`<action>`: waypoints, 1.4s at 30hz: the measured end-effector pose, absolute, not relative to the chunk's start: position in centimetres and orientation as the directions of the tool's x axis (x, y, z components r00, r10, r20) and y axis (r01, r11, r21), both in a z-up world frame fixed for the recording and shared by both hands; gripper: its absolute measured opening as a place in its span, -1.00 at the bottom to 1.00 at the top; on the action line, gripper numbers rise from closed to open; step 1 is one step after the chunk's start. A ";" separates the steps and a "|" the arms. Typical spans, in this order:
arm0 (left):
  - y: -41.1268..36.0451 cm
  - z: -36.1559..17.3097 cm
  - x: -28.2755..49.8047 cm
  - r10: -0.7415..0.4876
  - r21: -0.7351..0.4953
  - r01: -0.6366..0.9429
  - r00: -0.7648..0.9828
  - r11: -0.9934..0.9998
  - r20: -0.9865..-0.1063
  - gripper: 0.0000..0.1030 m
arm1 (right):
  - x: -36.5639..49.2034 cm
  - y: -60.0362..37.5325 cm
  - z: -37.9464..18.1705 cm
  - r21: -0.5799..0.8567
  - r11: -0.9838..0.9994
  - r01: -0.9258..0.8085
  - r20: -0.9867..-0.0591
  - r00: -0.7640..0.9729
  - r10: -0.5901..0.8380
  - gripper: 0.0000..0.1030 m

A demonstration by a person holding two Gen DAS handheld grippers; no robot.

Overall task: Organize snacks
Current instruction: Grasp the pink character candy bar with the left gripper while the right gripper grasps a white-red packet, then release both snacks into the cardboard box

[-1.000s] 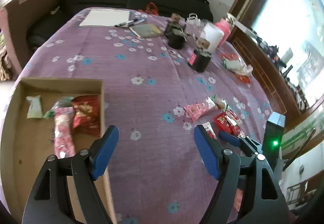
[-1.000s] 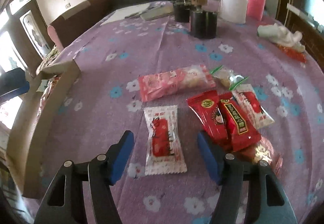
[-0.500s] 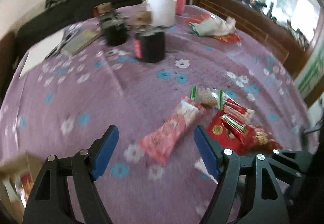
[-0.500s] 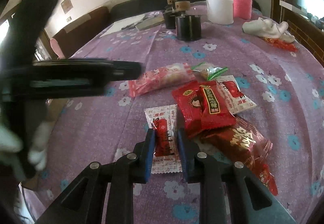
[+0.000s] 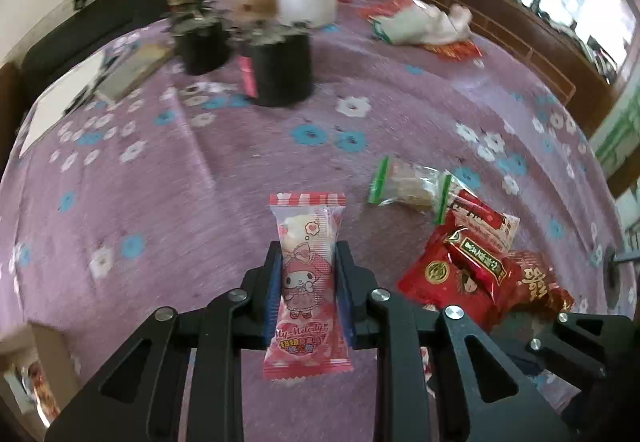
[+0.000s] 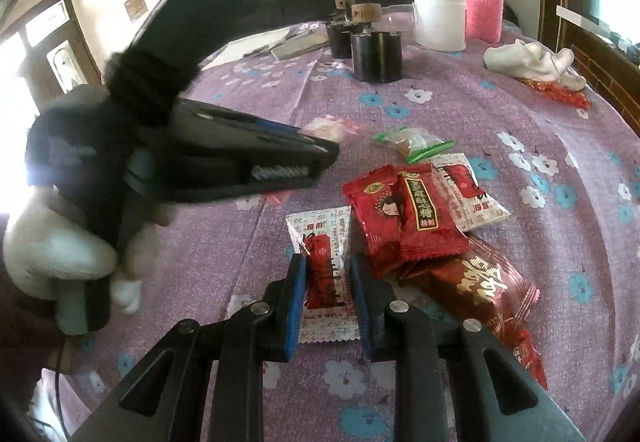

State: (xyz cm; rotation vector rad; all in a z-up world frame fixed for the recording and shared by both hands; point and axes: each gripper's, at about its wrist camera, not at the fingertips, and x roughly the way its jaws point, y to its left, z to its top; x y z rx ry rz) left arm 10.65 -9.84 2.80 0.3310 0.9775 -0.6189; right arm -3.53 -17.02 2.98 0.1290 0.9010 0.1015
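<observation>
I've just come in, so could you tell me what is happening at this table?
A person is sorting snacks with two handheld tools. The left tool has just closed on a pink cartoon snack packet. The right tool is shut on a white-and-red packet. More red packets lie on the purple tablecloth.

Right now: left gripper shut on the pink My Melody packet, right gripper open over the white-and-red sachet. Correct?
Not quite. The right gripper is not open: the right wrist view shows it shut on the white-and-red sachet. The left gripper is shut on the pink My Melody packet, as you said.
</observation>
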 end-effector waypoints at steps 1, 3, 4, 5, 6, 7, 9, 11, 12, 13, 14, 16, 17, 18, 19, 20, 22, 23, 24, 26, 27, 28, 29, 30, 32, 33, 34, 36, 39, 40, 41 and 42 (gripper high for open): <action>-9.2 3.1 10.6 -0.340 -0.022 0.609 0.412 0.793 -0.845 -0.59 | -3.6 -17.0 3.0 0.155 0.987 -0.035 -0.773 0.618 0.143 -0.54; -7.8 3.8 10.1 -0.356 -0.054 0.586 0.415 0.808 -0.837 -0.59 | -3.6 -17.1 3.0 0.162 0.986 -0.037 -0.771 0.619 0.150 -0.56; -7.1 4.3 9.7 -0.365 -0.067 0.576 0.420 0.815 -0.831 -0.59 | -3.6 -17.2 3.0 0.170 0.985 -0.040 -0.769 0.619 0.157 -0.56; -6.1 4.9 9.2 -0.378 -0.085 0.565 0.424 0.821 -0.823 -0.59 | -3.6 -17.2 3.0 0.178 0.983 -0.043 -0.768 0.619 0.166 -0.57; -5.2 5.5 8.7 -0.392 -0.105 0.556 0.427 0.825 -0.815 -0.59 | -3.6 -17.3 3.1 0.184 0.982 -0.045 -0.766 0.620 0.172 -0.58; -3.8 6.3 8.0 -0.409 -0.130 0.542 0.434 0.830 -0.803 -0.59 | -3.7 -17.3 3.1 0.194 0.980 -0.050 -0.761 0.623 0.182 -0.58; -1.5 7.4 7.0 -0.428 -0.164 0.514 0.452 0.842 -0.783 -0.59 | -3.8 -17.3 3.3 0.203 0.977 -0.057 -0.751 0.631 0.193 -0.58; 1.7 8.5 6.1 -0.444 -0.205 0.476 0.470 0.855 -0.763 -0.59 | -4.0 -17.3 3.4 0.207 0.976 -0.063 -0.740 0.642 0.199 -0.58; 3.6 8.9 5.5 -0.439 -0.214 0.449 0.488 0.867 -0.754 -0.58 | -4.0 -17.3 3.4 0.212 0.975 -0.065 -0.737 0.644 0.204 -0.58; 5.1 9.1 5.2 -0.426 -0.213 0.426 0.505 0.879 -0.751 -0.58 | -4.0 -17.3 3.5 0.218 0.974 -0.066 -0.733 0.648 0.209 -0.58; 7.1 9.4 4.8 -0.407 -0.209 0.395 0.524 0.894 -0.748 -0.58 | -4.1 -17.4 3.5 0.221 0.973 -0.064 -0.729 0.652 0.208 -0.59; 10.7 9.5 4.5 -0.351 -0.190 0.326 0.558 0.926 -0.752 -0.58 | -4.2 -17.4 3.6 0.217 0.974 -0.060 -0.723 0.660 0.201 -0.59; 12.8 9.3 4.4 -0.318 -0.186 0.279 0.570 0.942 -0.758 -0.58 | -4.2 -17.4 3.6 0.217 0.974 -0.059 -0.724 0.660 0.201 -0.59; 14.7 9.1 4.3 -0.295 -0.189 0.239 0.572 0.953 -0.765 -0.58 | -4.1 -17.4 3.6 0.225 0.973 -0.058 -0.725 0.656 0.207 -0.59; 16.5 8.8 4.4 -0.268 -0.187 0.197 0.572 0.962 -0.776 -0.58 | -4.1 -17.4 3.7 0.238 0.970 -0.056 -0.726 0.653 0.216 -0.59; 18.2 8.3 4.4 -0.232 -0.177 0.151 0.570 0.972 -0.788 -0.58 | -4.0 -17.4 4.0 0.255 0.965 -0.055 -0.726 0.649 0.229 -0.59; 20.8 7.4 4.6 -0.193 -0.171 0.092 0.558 0.981 -0.807 -0.58 | -4.1 -16.8 5.0 0.282 0.957 -0.068 -0.719 0.646 0.257 -0.59; 21.9 6.9 4.8 -0.182 -0.175 0.066 0.552 0.982 -0.814 -0.58 | -4.0 -16.2 5.7 0.284 0.955 -0.080 -0.715 0.646 0.267 -0.59; 22.8 6.4 5.1 -0.174 -0.179 0.043 0.547 0.983 -0.819 -0.58 | -4.0 -15.4 6.5 0.286 0.953 -0.098 -0.711 0.645 0.279 -0.59; 23.7 5.5 5.5 -0.172 -0.193 0.018 0.539 0.981 -0.824 -0.58 | -3.6 -13.2 8.1 0.287 0.947 -0.146 -0.708 0.633 0.313 -0.60; 24.0 5.1 5.9 -0.173 -0.198 0.009 0.533 0.980 -0.828 -0.58 | -3.3 -11.9 8.7 0.287 0.943 -0.171 -0.709 0.624 0.329 -0.60; 24.2 4.8 6.3 -0.168 -0.198 0.000 0.529 0.980 -0.832 -0.58 | -2.9 -10.3 9.2 0.289 0.936 -0.201 -0.712 0.609 0.350 -0.60; 24.5 4.4 6.6 -0.160 -0.195 -0.012 0.526 0.981 -0.835 -0.58 | -2.7 -9.2 9.5 0.289 0.932 -0.220 -0.716 0.597 0.363 -0.60; 24.5 4.0 6.9 -0.158 -0.194 -0.015 0.522 0.981 -0.838 -0.58 | -2.3 -7.7 9.7 0.290 0.925 -0.244 -0.721 0.579 0.379 -0.60; 24.4 3.6 7.7 -0.154 -0.190 -0.018 0.515 0.982 -0.843 -0.58 | -1.7 -4.2 9.9 0.293 0.910 -0.293 -0.732 0.544 0.410 -0.60; 24.3 3.5 8.0 -0.155 -0.190 -0.016 0.512 0.982 -0.845 -0.58 | -1.4 -2.8 9.8 0.293 0.904 -0.311 -0.737 0.528 0.421 -0.60; 24.6 3.4 8.1 -0.154 -0.188 -0.015 0.512 0.982 -0.845 -0.58 | -1.1 -1.3 9.6 0.294 0.897 -0.329 -0.743 0.512 0.431 -0.60; 24.7 3.4 8.4 -0.142 -0.178 -0.021 0.514 0.984 -0.846 -0.57 | -0.4 1.8 9.2 0.292 0.885 -0.362 -0.757 0.478 0.445 -0.61; 25.3 3.2 8.8 -0.144 -0.190 -0.038 0.512 0.981 -0.847 -0.57 | 0.5 5.8 8.1 0.281 0.870 -0.406 -0.778 0.434 0.454 -0.61; 25.5 3.2 8.9 -0.150 -0.200 -0.045 0.511 0.979 -0.847 -0.57 | 0.8 7.1 7.7 0.278 0.865 -0.418 -0.785 0.419 0.455 -0.61; 25.8 3.3 8.9 -0.160 -0.215 -0.049 0.510 0.975 -0.845 -0.57 | 1.0 7.8 7.2 0.278 0.861 -0.425 -0.791 0.408 0.456 -0.61; 26.1 3.5 8.8 -0.173 -0.232 -0.051 0.515 0.971 -0.840 -0.57 | 1.3 8.5 6.7 0.280 0.858 -0.430 -0.796 0.396 0.458 -0.61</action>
